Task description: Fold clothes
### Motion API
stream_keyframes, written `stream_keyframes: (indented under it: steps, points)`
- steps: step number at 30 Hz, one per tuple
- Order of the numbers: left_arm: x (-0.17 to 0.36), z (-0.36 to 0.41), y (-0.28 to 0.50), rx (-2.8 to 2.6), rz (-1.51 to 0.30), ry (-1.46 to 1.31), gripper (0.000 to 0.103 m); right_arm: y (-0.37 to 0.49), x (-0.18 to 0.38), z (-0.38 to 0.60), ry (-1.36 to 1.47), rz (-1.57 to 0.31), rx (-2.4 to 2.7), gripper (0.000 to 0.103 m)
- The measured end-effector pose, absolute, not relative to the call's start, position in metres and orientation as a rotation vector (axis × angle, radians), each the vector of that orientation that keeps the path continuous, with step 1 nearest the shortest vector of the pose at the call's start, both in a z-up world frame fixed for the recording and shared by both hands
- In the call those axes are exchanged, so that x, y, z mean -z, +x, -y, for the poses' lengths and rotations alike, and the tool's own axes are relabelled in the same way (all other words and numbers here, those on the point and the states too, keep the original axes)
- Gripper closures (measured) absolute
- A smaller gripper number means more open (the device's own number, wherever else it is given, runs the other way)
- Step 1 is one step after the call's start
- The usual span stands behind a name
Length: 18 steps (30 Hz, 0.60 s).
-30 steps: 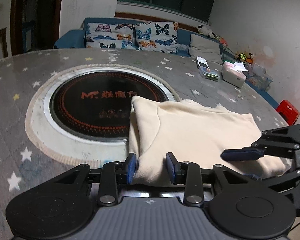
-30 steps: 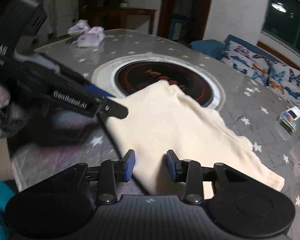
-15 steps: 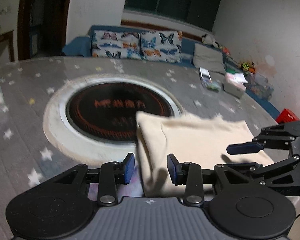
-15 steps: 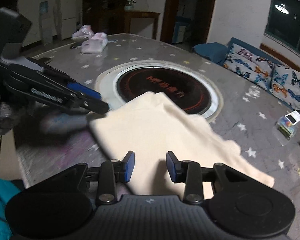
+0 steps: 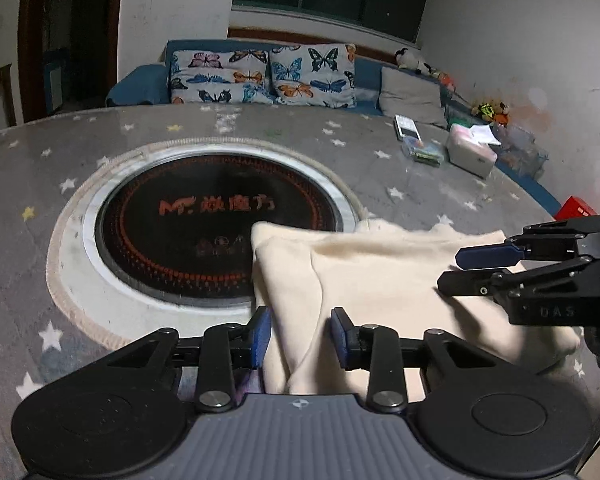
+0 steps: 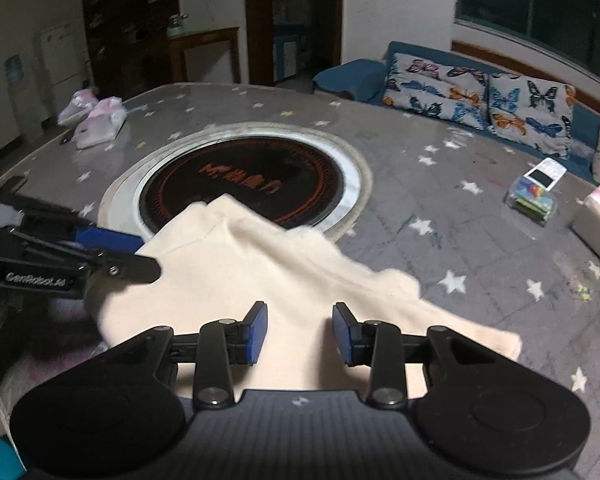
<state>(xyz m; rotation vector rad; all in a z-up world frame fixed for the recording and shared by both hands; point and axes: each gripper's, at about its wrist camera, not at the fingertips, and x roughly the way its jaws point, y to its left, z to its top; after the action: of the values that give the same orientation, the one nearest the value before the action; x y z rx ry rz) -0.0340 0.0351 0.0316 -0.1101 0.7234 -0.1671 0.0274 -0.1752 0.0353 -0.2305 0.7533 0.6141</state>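
Observation:
A cream garment (image 5: 380, 272) lies folded on the grey star-patterned table (image 5: 40, 168), its far corner over the round black cooktop (image 5: 204, 220). My left gripper (image 5: 300, 332) hangs over the garment's left folded edge. Its jaws are closing, with cloth lying between and under the blue pads, which do not press on it. My right gripper (image 6: 300, 328) is open above the near part of the garment (image 6: 260, 264). Seen from the left wrist, the right gripper (image 5: 472, 272) reaches in over the garment's right side. The left gripper (image 6: 140, 256) shows at the garment's left edge.
A white tissue box (image 5: 470, 154) and a small clear box with a phone (image 5: 420, 148) sit at the table's far right. Pink packets (image 6: 96, 124) lie at the far left. A blue sofa with butterfly pillows (image 5: 260, 76) stands behind the table. A red crate (image 5: 576, 208) is beyond the right edge.
The right gripper has rolled and slid sideways over the garment. The left gripper drew back, then came forward again. The garment's near left corner has shifted slightly.

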Motion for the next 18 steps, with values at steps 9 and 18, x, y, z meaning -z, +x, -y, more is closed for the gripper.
stream_keyframes:
  steps: [9,18]
  points:
    - [-0.046,-0.009,0.002,0.197,-0.688,-0.042,0.071,0.059,-0.024,0.182,-0.154,-0.774,-0.494,0.074]
    - [-0.022,0.020,0.045,0.202,-0.758,0.002,0.071,0.060,-0.022,0.181,-0.146,-0.774,-0.487,0.073]
